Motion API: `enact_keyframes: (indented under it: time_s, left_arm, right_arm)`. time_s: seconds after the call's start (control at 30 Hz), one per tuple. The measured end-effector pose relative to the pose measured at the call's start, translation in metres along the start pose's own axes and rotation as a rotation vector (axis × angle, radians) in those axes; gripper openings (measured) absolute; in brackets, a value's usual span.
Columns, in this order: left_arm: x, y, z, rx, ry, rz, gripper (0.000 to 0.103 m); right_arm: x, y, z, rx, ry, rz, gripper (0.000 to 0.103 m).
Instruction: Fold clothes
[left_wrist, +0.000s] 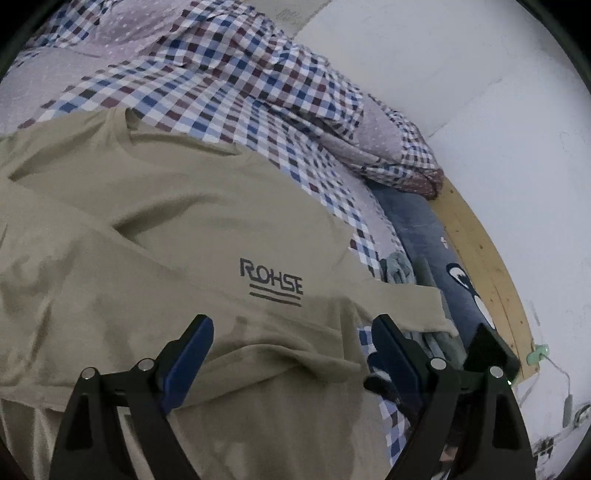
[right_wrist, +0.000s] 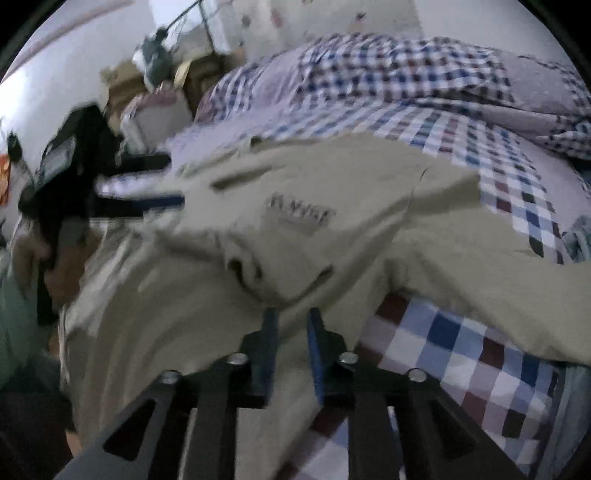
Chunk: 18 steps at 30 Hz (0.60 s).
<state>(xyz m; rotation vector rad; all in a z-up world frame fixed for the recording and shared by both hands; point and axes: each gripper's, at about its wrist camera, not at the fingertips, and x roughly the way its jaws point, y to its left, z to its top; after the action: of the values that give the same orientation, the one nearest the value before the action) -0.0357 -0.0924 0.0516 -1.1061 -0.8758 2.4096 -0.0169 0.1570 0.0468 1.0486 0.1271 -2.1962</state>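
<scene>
A beige T-shirt (left_wrist: 184, 229) with a dark "ROHSE" logo (left_wrist: 271, 277) lies spread on a checked bedsheet (left_wrist: 229, 85). My left gripper (left_wrist: 291, 325) is open and empty, its jaws wide apart just above the shirt near a sleeve (left_wrist: 402, 306). In the right wrist view my right gripper (right_wrist: 291, 314) is shut on a bunched fold of the same shirt (right_wrist: 332, 206) and lifts it off the sheet (right_wrist: 461, 350). The left gripper (right_wrist: 140, 192) shows at the left of that view, blurred.
A rumpled checked quilt (left_wrist: 332, 96) is piled at the far side of the bed. A blue patterned cloth (left_wrist: 436, 243) and a wooden bed rail (left_wrist: 480, 236) run along the white wall (left_wrist: 480, 92). Cluttered boxes (right_wrist: 155, 92) stand beyond the bed.
</scene>
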Motion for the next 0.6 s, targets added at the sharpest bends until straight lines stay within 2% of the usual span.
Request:
enact_keyframes:
  time_s: [0.07, 0.13, 0.2, 0.33, 0.37, 0.4, 0.43, 0.5, 0.6]
  left_arm:
    - [0.000, 0.002, 0.000, -0.015, -0.010, 0.002, 0.090]
    - [-0.004, 0.004, 0.001, -0.028, -0.027, 0.005, 0.090]
    - [-0.009, 0.007, 0.002, -0.040, -0.045, 0.009, 0.090]
    - [-0.021, 0.013, 0.007, -0.057, -0.065, 0.033, 0.090]
    - [-0.025, 0.015, 0.009, -0.059, -0.070, 0.038, 0.090]
    - [-0.029, 0.019, 0.010, -0.062, -0.077, 0.045, 0.090]
    - [-0.034, 0.023, 0.012, -0.069, -0.086, 0.051, 0.090]
    - [-0.046, 0.033, 0.016, -0.093, -0.109, 0.060, 0.090]
    - [-0.064, 0.048, 0.022, -0.126, -0.143, 0.073, 0.090]
  right_arm:
    - [0.000, 0.007, 0.004, 0.000, -0.032, 0.014, 0.050]
    - [0.001, 0.019, 0.009, -0.026, -0.045, 0.049, 0.050]
    - [0.006, 0.032, 0.012, -0.061, -0.047, 0.049, 0.051]
    - [0.024, 0.043, 0.018, -0.077, -0.036, -0.010, 0.051]
    - [0.025, 0.043, 0.018, -0.072, -0.044, 0.001, 0.042]
    - [0.027, 0.044, 0.019, -0.072, -0.049, 0.008, 0.013]
    - [0.027, 0.046, 0.018, -0.090, -0.040, 0.004, 0.003]
    - [0.022, 0.051, 0.014, -0.162, -0.005, 0.012, 0.003]
    - [0.001, 0.052, 0.005, -0.234, 0.019, 0.092, 0.003]
